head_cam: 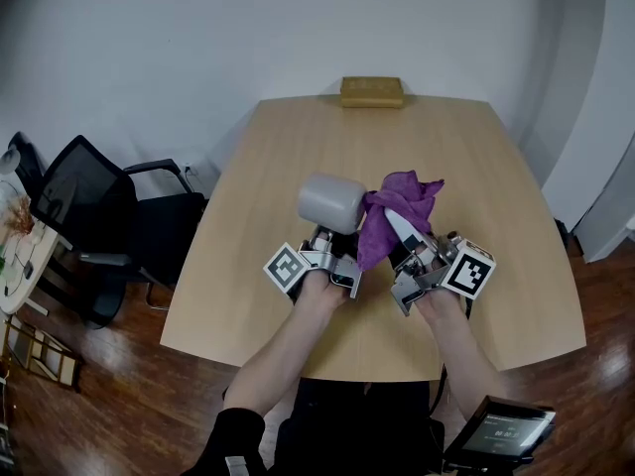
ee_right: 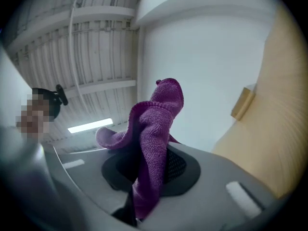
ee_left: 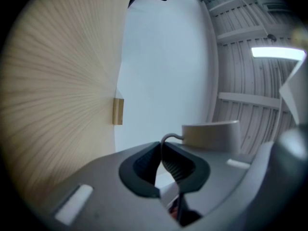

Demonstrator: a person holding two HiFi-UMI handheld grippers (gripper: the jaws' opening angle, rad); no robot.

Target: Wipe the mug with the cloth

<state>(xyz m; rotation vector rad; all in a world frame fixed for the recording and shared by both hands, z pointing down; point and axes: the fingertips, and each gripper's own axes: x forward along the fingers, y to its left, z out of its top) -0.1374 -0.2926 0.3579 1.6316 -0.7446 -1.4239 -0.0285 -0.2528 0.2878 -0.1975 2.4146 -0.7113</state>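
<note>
The mug (head_cam: 330, 203) hangs over the middle of the table (head_cam: 476, 167). It lies on its side, long axis left to right; its mouth end cannot be told. The left gripper (head_cam: 327, 241) pinches its thin handle. The right gripper (head_cam: 400, 231) clamps the purple cloth (head_cam: 407, 194), which touches the mug's right end. Bare table lies open all round, and a brown box (head_cam: 372, 91) sits at the table's far edge.

— What is the cloth (ee_right: 155, 138) like?
— Purple, with a nubby looped weave, soft and matt (microfibre, by the look of it).
— And the mug (head_cam: 330, 203)?
— Pale grey and smooth, matt with hardly any shine.
— The table (head_cam: 288, 147)?
— Light wood with a fine straight grain and a satin finish. The floor (head_cam: 119, 395) is darker wood, glossy.
— The left gripper (ee_left: 161, 149)?
— A smooth grey shell, plastic-looking and matt. Its pads (ee_left: 179, 166) are black, ribbed and dull.
</note>
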